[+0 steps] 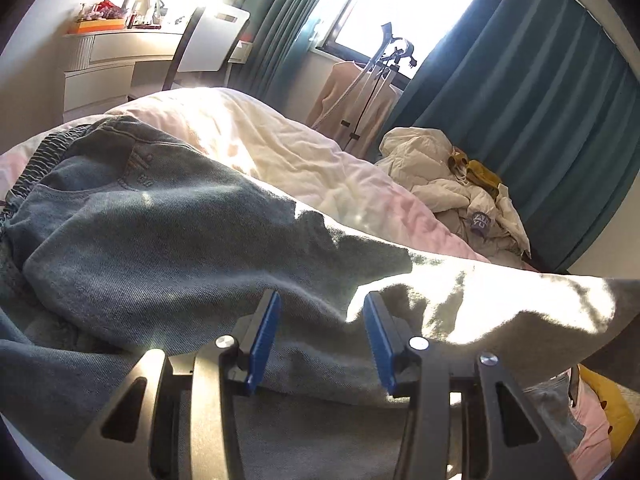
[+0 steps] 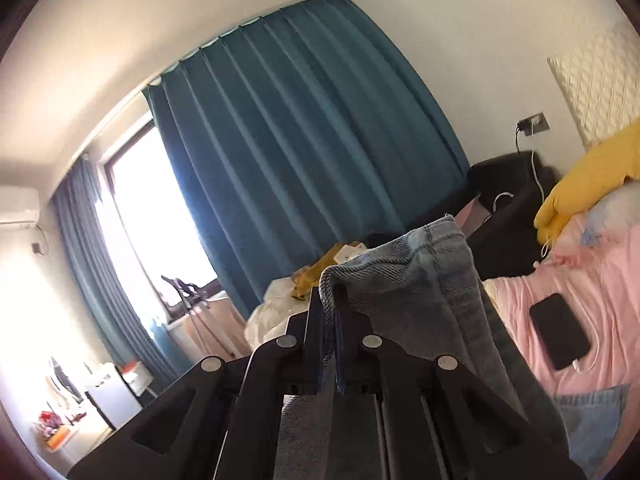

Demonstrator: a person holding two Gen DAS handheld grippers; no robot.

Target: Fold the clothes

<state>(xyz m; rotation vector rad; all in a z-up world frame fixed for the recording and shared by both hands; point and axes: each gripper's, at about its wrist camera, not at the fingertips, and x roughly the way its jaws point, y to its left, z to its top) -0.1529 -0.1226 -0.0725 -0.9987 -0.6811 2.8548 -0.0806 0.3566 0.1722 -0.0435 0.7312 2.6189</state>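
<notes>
Blue jeans (image 1: 132, 240) spread over the pale quilt (image 1: 280, 148) on the bed, elastic waistband at far left. Left gripper (image 1: 320, 336) low over the denim, blue pads parted, nothing pinched between them. Right gripper (image 2: 334, 320) raised toward the teal curtain (image 2: 304, 128), jaws pressed together on a hemmed edge of the jeans, cloth draping over the right finger. Black phone (image 2: 560, 330) on the pink sheet (image 2: 600, 280)

Jeans (image 1: 152, 240): blue denim cloth, matt, twill weave w/ raised seams. Left gripper (image 1: 320, 336): matt black frame, blue ribbed pads, shiny metal bolts. Quilt (image 1: 280, 152): soft crumpled cloth. Phone (image 2: 560, 330): glossy black. Curtain (image 2: 304, 128): matt teal fabric.
</notes>
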